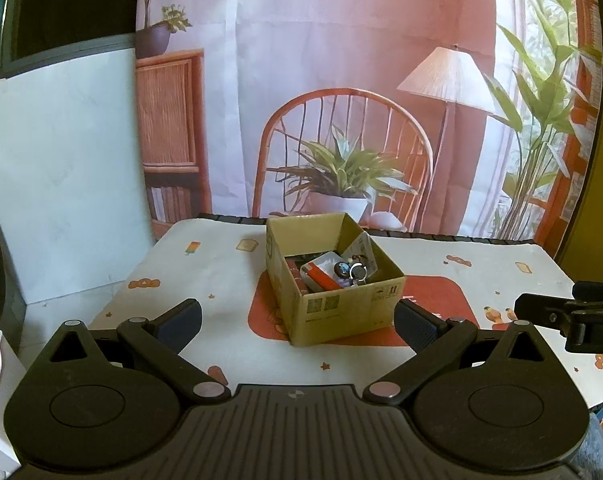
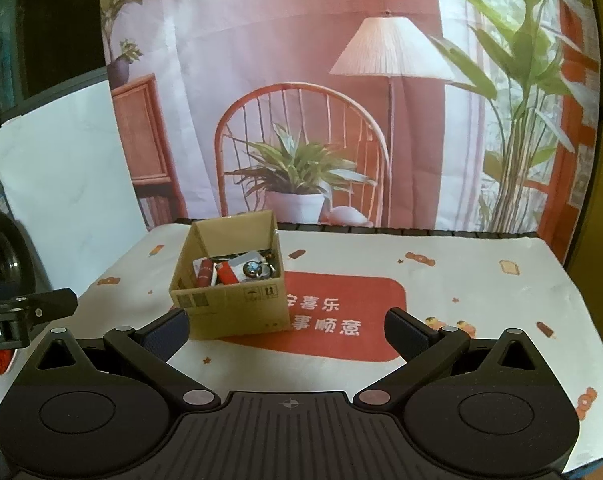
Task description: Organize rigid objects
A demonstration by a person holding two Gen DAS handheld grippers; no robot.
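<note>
An open brown cardboard box [image 1: 333,304] with its top flaps folded inward stands upright at the centre of the left wrist frame and left of centre in the right wrist one [image 2: 237,304], resting partly on the red rounded patch of the bench cover. Inside lies a jumble of small rigid things: an orange plastic lighter [image 1: 320,276] [image 2: 226,273], a dark red cylindrical tube [image 2: 204,273], a round metal keyring trinket [image 1: 356,271] [image 2: 254,269], and a white card [image 1: 363,250] leaning on the box wall (other pieces are too small to tell).
</note>
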